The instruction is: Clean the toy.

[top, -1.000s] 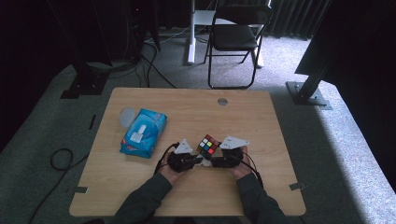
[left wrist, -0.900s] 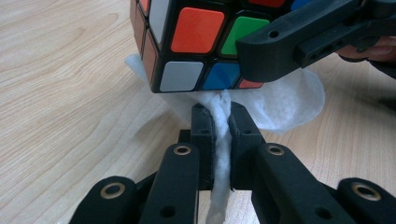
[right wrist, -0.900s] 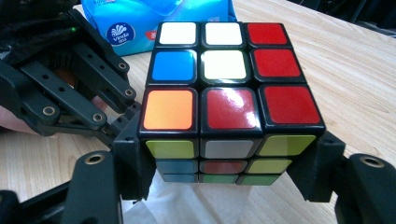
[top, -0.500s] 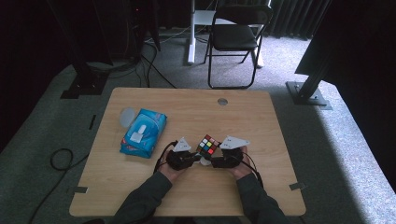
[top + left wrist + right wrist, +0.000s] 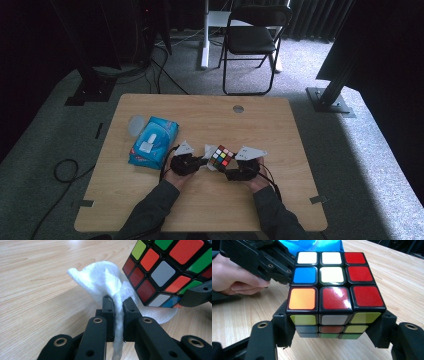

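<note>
Pale wooden tabletop [image 5: 280,150] carries the work at lower centre of the high view, where nothing has shifted over the last second: both hands hold their earlier places. Right gripper [image 5: 334,330] stays clamped on the scrambled multicoloured puzzle cube [image 5: 332,287], raised off the wood. Left gripper [image 5: 118,308] keeps its jaws pinched on a crumpled white wipe [image 5: 100,277] beside the cube's face, so wiping seems barely underway. A blue wipes packet [image 5: 152,142] lies left.
</note>
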Available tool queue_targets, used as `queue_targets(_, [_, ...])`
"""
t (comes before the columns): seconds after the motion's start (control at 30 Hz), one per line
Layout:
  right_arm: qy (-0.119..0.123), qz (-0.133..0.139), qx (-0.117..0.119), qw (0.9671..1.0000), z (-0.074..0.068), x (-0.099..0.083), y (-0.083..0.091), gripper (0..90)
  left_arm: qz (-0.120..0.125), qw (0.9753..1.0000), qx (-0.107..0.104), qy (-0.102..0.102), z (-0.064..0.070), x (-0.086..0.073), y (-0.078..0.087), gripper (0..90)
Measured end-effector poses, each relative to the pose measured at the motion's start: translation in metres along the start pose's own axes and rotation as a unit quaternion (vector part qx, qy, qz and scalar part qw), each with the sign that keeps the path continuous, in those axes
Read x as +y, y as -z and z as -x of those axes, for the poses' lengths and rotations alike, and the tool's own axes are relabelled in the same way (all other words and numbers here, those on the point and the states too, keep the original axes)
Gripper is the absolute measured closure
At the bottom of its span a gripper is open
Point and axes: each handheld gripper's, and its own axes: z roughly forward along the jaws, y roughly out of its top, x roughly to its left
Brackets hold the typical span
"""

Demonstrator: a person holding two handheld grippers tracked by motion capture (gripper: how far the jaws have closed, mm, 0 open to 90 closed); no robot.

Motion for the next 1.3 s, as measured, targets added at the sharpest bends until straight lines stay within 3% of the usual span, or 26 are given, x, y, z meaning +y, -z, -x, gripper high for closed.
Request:
queue_targets(0.23, [-0.003, 0.002, 0.007, 1.0000, 0.000, 0.000, 0.000, 34.1, -0.003, 0.9997, -0.024, 0.001, 0.004, -0.003, -0.006, 83.0])
queue_targets(0.77, [-0.006, 0.004, 0.000, 1.0000, 0.002, 0.000, 0.001, 34.1, -0.017, 0.9985, -0.050, -0.016, 0.019, -0.006, -0.013, 83.0])
queue_targets(0.8, [-0.006, 0.003, -0.001, 1.0000, 0.002, 0.000, 0.001, 34.2, -0.020, 0.9984, -0.047, -0.026, 0.023, -0.006, -0.014, 83.0])
queue_targets(1.1, [-0.011, -0.001, -0.015, 0.9998, 0.005, -0.001, 0.001, 34.2, -0.033, 0.9968, -0.055, -0.047, 0.035, -0.011, -0.011, 83.0])
queue_targets(1.3, [-0.015, -0.005, -0.028, 0.9995, 0.008, -0.003, 0.001, 34.2, -0.038, 0.9975, -0.037, -0.047, 0.029, -0.015, 0.001, 83.0])
